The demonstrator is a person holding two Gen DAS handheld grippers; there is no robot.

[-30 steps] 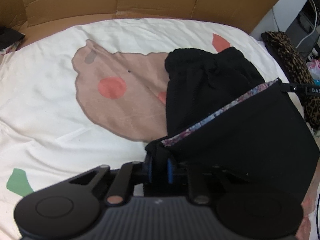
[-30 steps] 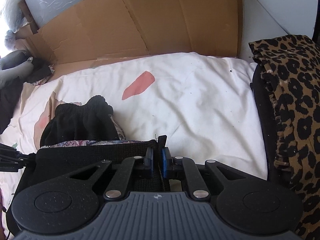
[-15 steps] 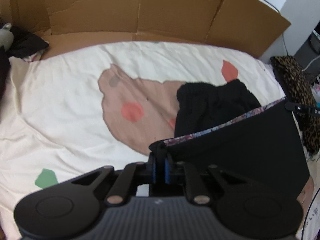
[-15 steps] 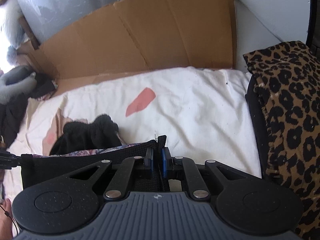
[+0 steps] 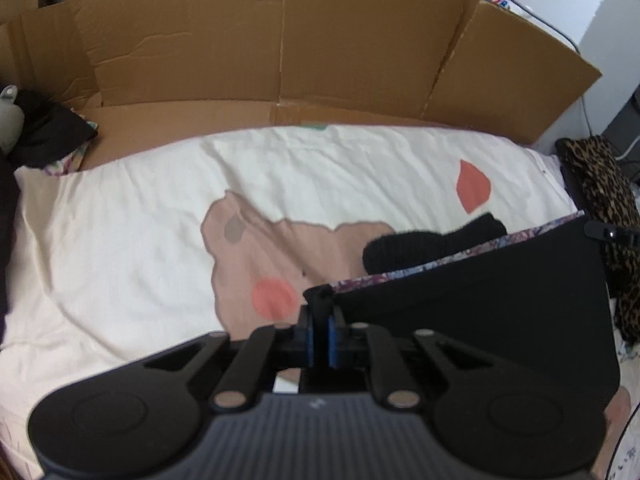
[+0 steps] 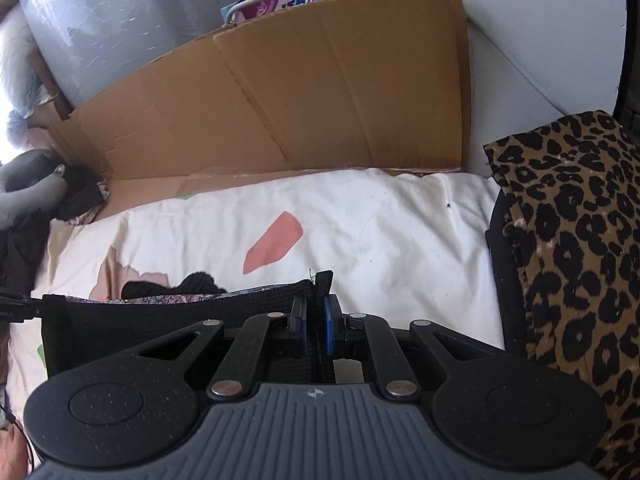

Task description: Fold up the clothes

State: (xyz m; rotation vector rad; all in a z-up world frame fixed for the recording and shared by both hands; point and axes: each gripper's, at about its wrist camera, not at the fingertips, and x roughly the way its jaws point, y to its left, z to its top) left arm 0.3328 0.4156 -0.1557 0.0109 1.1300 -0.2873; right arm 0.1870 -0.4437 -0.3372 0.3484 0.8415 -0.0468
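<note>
Fingers [image 5: 309, 330] over cream bedsheet [image 5: 140, 220], cardboard [image 5: 280, 40] behind

Bedroom in a home. Bed with cream printed duvet [image 5: 132, 220], flattened cardboard [image 5: 280, 40] propped behind it. Leopard-print cloth [image 6: 572, 248] and grey plush toy [image 6: 28, 196] at the sides

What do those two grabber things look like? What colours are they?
The left gripper and right gripper look alike: ribbed dark grey body, two round black discs, black linkage bars with silver rivets, and blue pads on the fingers.
</note>
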